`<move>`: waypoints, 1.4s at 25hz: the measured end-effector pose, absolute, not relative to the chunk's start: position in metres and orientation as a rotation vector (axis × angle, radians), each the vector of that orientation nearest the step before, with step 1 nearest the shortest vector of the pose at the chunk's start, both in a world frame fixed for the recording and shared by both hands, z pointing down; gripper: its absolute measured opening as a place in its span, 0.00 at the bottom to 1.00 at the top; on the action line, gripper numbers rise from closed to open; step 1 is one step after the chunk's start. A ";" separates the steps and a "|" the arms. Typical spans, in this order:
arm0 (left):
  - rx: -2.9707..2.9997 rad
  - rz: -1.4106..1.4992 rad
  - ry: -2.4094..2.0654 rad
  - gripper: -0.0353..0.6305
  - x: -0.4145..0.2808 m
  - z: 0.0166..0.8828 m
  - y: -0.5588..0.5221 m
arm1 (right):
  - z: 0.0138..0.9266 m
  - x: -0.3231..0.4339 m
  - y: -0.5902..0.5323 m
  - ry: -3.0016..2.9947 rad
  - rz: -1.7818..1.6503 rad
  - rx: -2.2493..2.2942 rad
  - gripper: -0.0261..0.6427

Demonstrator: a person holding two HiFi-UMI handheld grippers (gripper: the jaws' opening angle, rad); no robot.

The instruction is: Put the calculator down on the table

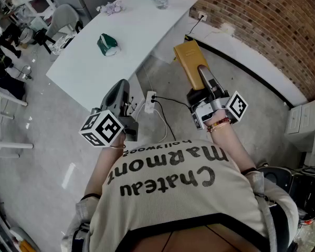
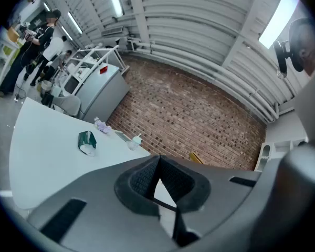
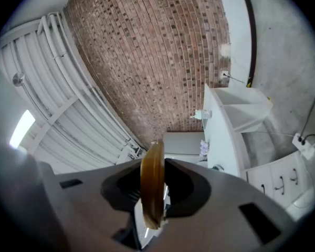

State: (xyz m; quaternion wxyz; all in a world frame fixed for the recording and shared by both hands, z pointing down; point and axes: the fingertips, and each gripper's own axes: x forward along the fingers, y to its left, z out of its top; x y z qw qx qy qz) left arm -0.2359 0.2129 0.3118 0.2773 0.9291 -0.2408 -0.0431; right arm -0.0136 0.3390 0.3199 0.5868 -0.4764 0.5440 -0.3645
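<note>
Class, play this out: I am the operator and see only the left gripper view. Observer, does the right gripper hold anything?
Observer: Yes. The right gripper has its jaws shut on a thin yellow-brown calculator, seen edge-on.
Operator: Is it above the table?
Observer: Not yet. In the head view it appears beside the white table, over the floor.
Operator: Anything lying on that floor?
Observer: A white power strip with cables, between the two grippers.

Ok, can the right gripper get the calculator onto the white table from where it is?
Probably yes. The right gripper, shut on the calculator, is over the floor beside the white table. The tabletop nearest it is bare, with the green object farther in.
</note>
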 end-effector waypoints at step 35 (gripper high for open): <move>2.559 -0.181 -0.474 0.06 -0.105 0.295 -0.054 | 0.326 0.084 0.082 1.277 -0.834 -1.226 0.17</move>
